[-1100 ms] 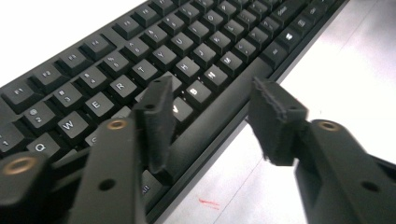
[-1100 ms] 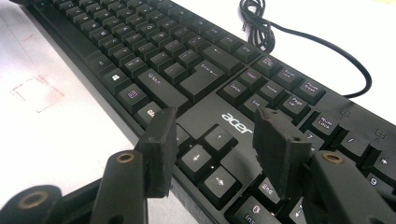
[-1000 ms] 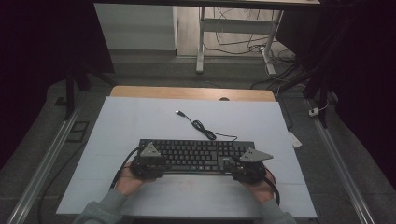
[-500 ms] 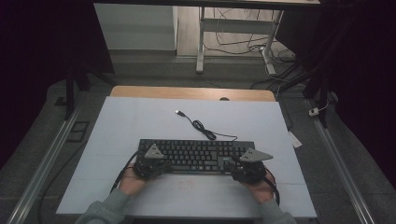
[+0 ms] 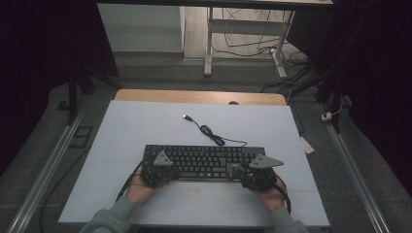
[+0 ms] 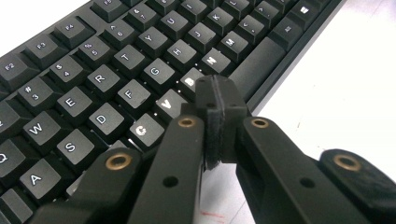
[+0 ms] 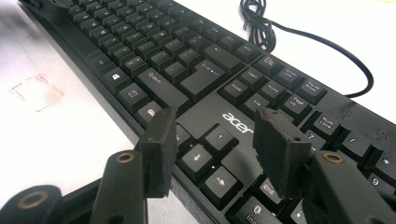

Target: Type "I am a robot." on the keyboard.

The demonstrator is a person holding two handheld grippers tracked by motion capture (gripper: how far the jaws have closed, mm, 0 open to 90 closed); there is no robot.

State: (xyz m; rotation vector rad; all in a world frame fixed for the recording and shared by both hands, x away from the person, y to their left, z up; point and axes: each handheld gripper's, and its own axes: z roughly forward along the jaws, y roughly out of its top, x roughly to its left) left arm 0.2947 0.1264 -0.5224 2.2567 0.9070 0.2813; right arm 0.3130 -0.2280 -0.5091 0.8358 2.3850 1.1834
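black keyboard (image 5: 204,161) lay low-centre, bare mat (image 5: 145,121) above; left gripper (image 6: 219,100) had just pinched closed, empty; right gripper (image 7: 219,149) gaped, empty.

Black keyboard (image 5: 204,160) flat on white table (cable coiled behind).

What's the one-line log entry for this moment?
left gripper: shut, empty, tip over keyboard near B | right gripper: open over arrow keys | cable: loose behind

Keyboard (image 5: 204,161) lies on table (image 5: 145,121), cable (image 5: 209,131) behind it.
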